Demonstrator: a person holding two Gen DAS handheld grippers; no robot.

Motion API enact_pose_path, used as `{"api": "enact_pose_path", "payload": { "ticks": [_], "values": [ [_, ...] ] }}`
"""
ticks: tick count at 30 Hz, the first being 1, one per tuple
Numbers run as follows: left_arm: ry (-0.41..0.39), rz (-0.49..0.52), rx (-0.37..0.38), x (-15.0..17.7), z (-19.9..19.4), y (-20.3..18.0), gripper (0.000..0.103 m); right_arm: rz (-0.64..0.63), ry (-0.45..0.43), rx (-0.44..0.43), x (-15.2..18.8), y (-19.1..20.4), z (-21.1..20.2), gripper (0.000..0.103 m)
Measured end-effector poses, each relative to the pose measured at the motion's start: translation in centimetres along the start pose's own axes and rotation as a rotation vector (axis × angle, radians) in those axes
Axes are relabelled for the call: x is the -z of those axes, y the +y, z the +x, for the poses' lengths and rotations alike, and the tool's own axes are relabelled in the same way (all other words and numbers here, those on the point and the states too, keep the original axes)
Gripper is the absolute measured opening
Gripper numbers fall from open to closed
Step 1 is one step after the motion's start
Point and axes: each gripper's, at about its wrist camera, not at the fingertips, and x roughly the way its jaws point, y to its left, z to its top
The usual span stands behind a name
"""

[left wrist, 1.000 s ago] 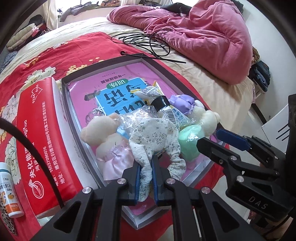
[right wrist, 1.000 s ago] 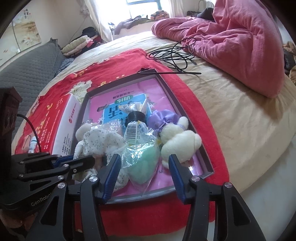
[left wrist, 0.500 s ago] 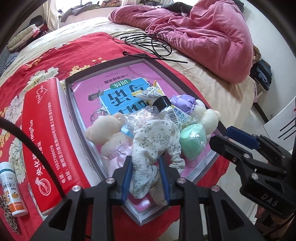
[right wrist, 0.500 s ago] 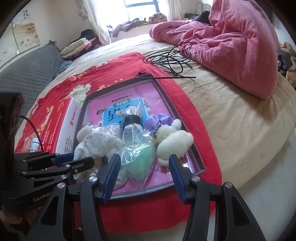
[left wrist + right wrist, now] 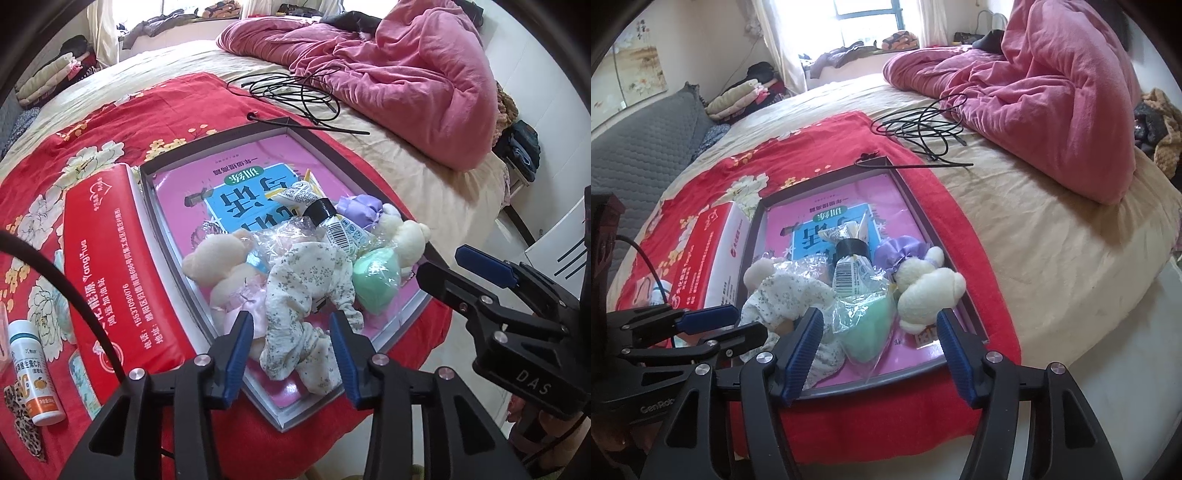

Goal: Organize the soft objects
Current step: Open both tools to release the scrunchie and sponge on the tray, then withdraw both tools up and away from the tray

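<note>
A grey tray (image 5: 147,192) on the bed holds a heap of soft things: a floral cloth (image 5: 306,288), a cream plush in a pink dress (image 5: 218,258), a green wrapped sponge (image 5: 376,277), a white plush (image 5: 406,240) and a purple fabric piece (image 5: 356,208). My left gripper (image 5: 291,332) is opening, and the floral cloth lies loose between its jaws, untouched by the pads. In the right wrist view my right gripper (image 5: 877,328) is opening wide over the green sponge (image 5: 868,332), beside the white plush (image 5: 927,291), with its pads clear of both.
A tube with a black cap (image 5: 325,214) and a pink book lie in the tray. A red box (image 5: 99,258) adjoins its left side, and a pill bottle (image 5: 33,376) lies further left. Black cable (image 5: 295,92) and a pink quilt (image 5: 406,74) lie beyond. The bed edge is close on the right.
My left jaws, shut on the floral cloth a second ago, have spread and let it go. The right jaws have widened. Neither hand has shifted much.
</note>
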Motion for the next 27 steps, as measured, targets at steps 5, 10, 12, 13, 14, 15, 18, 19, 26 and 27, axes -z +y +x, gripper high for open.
{"api": "enact_pose_path", "payload": {
  "ticks": [5, 10, 12, 13, 14, 15, 18, 19, 26, 27],
  "values": [
    [-0.006, 0.005, 0.001, 0.2, -0.8, 0.0, 0.052, -0.002, -0.005, 0.02, 0.1, 0.3, -0.4, 0.071],
    [-0.014, 0.005, 0.003, 0.4, -1.5, 0.1, 0.053, -0.013, -0.008, 0.039, 0.1, 0.7, -0.7, 0.071],
    [-0.02, 0.001, 0.006, 0.6, -1.9, 0.2, 0.055, -0.016, -0.012, 0.045, 0.0, 0.8, -1.0, 0.071],
    [-0.024, 0.0, 0.007, 0.6, -2.1, 0.2, 0.056, -0.017, -0.014, 0.048, 0.0, 0.8, -1.1, 0.071],
    [-0.028, -0.002, 0.007, 0.7, -2.3, 0.3, 0.057, -0.018, -0.015, 0.05, 0.0, 0.9, -1.2, 0.071],
    [-0.029, -0.003, 0.006, 0.8, -2.5, 0.3, 0.057, -0.019, -0.015, 0.053, 0.0, 1.0, -1.3, 0.071],
    [-0.038, -0.005, 0.001, 1.0, -3.1, 0.5, 0.06, -0.022, -0.022, 0.068, -0.1, 1.2, -1.6, 0.075],
    [-0.04, -0.007, 0.001, 1.0, -3.3, 0.6, 0.062, -0.022, -0.024, 0.071, -0.1, 1.3, -1.7, 0.075],
    [-0.059, -0.022, -0.002, 1.8, -4.9, 1.2, 0.069, -0.04, -0.027, 0.08, -0.2, 2.3, -2.4, 0.076],
    [-0.062, -0.025, -0.006, 2.0, -5.2, 1.3, 0.07, -0.044, -0.029, 0.082, -0.2, 2.5, -2.5, 0.076]
  ]
}}
